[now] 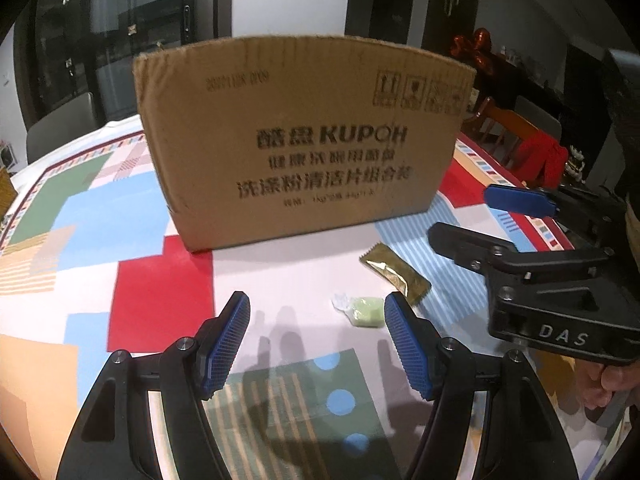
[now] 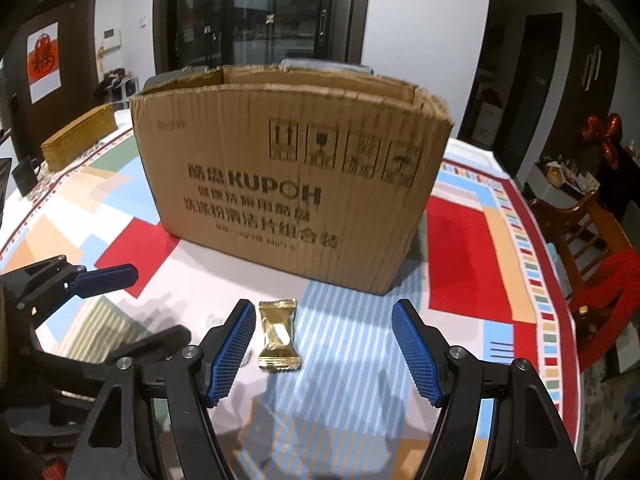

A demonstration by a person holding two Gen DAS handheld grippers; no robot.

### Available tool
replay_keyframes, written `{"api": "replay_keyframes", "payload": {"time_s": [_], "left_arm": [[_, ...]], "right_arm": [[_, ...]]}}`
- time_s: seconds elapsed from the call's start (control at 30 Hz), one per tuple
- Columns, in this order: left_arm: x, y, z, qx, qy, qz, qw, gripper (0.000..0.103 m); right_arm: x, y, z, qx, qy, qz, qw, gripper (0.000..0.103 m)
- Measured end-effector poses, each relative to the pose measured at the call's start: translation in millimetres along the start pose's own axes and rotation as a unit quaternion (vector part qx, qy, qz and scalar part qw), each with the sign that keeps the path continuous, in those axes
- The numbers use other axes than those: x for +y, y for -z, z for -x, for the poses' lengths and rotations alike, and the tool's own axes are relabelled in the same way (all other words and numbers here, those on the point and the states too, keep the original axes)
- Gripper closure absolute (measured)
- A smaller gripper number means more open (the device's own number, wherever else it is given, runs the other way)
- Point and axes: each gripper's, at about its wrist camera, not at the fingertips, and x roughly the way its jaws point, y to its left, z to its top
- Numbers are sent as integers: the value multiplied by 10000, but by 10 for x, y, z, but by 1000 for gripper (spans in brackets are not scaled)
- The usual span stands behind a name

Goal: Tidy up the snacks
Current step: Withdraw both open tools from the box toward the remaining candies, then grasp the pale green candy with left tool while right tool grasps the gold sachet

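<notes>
Patchwork-coloured cloth covers the table [image 1: 160, 280], with dark glass doors and pale walls behind it. Over that cloth both tools hang empty. The left gripper [image 1: 318, 344] has its jaws wide apart, and a small green sweet [image 1: 366, 311] in clear wrap lies on the cloth just ahead of them, close to the right-hand pad. The right gripper [image 2: 324, 350] also stands wide open; a gold sweet [image 2: 279, 334] lies flat just inside its left-hand pad, not touched by either one.

Both sweets lie in front of the cardboard box [image 2: 296, 184], near its printed face but apart from it. The box is open at the top; what it holds cannot be seen.

By the look of it, the step in hand is the pick-up, nothing yet gripped. The next move likely calls for the right gripper to shift sideways so the gold sweet sits midway between the pads, drop to the cloth, close gently on the thin wrapper, then lift over the box's near wall.
</notes>
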Motion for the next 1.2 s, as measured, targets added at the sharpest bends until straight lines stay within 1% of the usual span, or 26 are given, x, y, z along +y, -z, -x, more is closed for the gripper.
{"api": "replay_keyframes", "payload": {"time_s": [0.33,0.57,0.63,0.73,0.8,0.93,1.0,1.07,1.13,1.17,1.2], "left_arm": [[-88,65,-164,209,239,-202,9993,34],[-122,59,-253,299,246,-266,9989,34],[-118,61,-283,349,249,-262,9987,34],[-125,71,-322,380,246,-271,9986,34],[-145,76,-341,372,234,-323,9985,34],[-167,56,-374,360,164,-408,9984,38],[-178,36,-390,346,134,-416,9984,41],[-193,32,-391,339,146,-451,9983,47],[-226,25,-406,343,116,-524,9980,51],[-235,22,-409,338,132,-550,9978,53],[-246,19,-414,334,148,-570,9977,54]], "right_arm": [[-8,81,-205,271,-218,111,9993,32],[-1,121,-322,428,-368,185,9982,32],[-1,123,-350,465,-401,212,9979,39],[5,125,-408,569,-498,230,9969,44],[11,119,-452,635,-567,250,9961,46],[34,99,-514,715,-694,348,9944,49],[28,81,-545,754,-743,345,9938,51],[18,67,-587,833,-846,286,9925,53],[19,55,-620,912,-960,239,9909,59],[6,49,-623,908,-975,230,9908,59],[7,49,-623,900,-974,236,9909,62]]}}
